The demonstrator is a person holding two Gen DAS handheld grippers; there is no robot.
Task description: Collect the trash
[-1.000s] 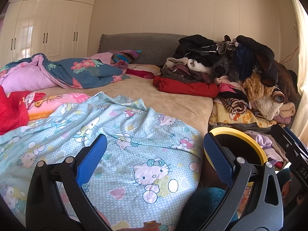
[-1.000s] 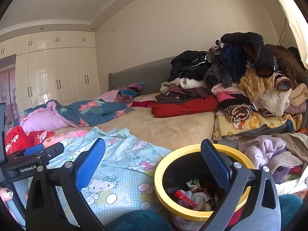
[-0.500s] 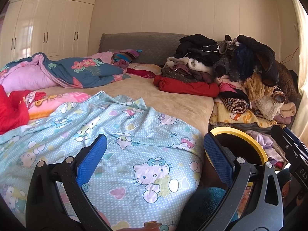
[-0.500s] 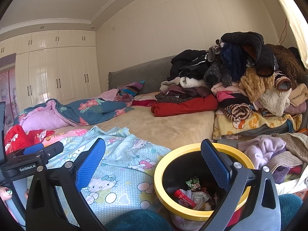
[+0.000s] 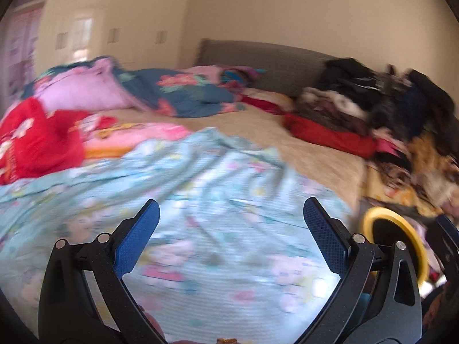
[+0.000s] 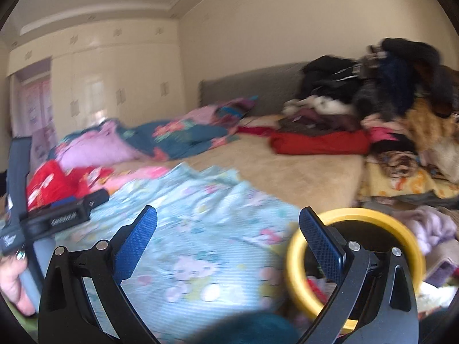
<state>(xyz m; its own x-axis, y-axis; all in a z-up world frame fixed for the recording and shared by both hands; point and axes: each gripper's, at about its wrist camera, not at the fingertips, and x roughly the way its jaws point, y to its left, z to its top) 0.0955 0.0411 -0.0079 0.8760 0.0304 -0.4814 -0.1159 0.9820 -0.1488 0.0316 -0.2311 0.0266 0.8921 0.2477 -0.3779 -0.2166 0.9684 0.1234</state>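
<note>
While both views blur, the left claw [image 5: 231,220] and right claw [image 6: 228,228] gape wide, empty (seeking litter, probably); the yellow-rimmed bin [image 6: 355,218] waits beside the bed [image 6: 301,172].

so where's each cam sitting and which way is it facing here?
Left wrist: on the left gripper, looking along its open fingers across the bed at the headboard; no hand shows.
Right wrist: on the right gripper, open, facing the same way from further right; the left hand holding the other gripper shows at left.
Shared: blue cartoon sheet, yellow-rimmed bin, clothes pile. Both blurred.
</note>
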